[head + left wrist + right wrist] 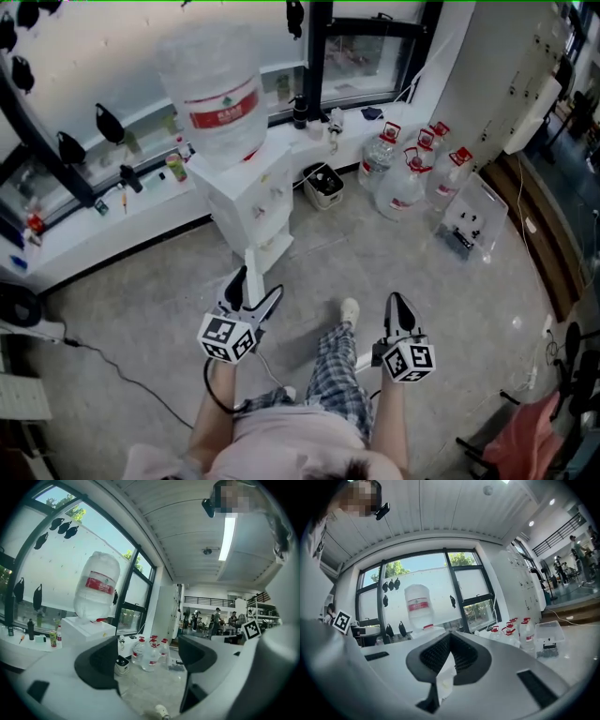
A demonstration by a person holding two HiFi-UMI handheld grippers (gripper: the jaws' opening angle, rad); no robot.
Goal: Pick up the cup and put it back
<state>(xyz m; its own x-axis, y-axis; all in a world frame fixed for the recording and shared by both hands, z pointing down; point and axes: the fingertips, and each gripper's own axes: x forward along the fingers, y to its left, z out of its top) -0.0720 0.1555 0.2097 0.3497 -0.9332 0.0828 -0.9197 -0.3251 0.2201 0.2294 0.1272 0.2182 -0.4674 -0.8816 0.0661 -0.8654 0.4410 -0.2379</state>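
Note:
No cup shows plainly in any view. A white water dispenser [246,202] with a big upturned bottle [214,94] stands by the window, straight ahead of me. My left gripper [258,284] is held level in front of its base, jaws wide open and empty. In the left gripper view the left gripper [150,656] frames the floor, with the dispenser [86,630] off to the left. My right gripper [398,302] is lower right, black tips together. In the right gripper view the right gripper [450,637] is shut. A white shape shows in the slit below the tips; I cannot tell what it is.
Several water jugs with red caps [408,173] stand on the floor right of the dispenser, beside a small bin [323,185] and a clear plastic box [469,220]. The person's checked trouser leg [333,375] and shoe [349,309] lie between the grippers. A white window ledge [112,220] runs left.

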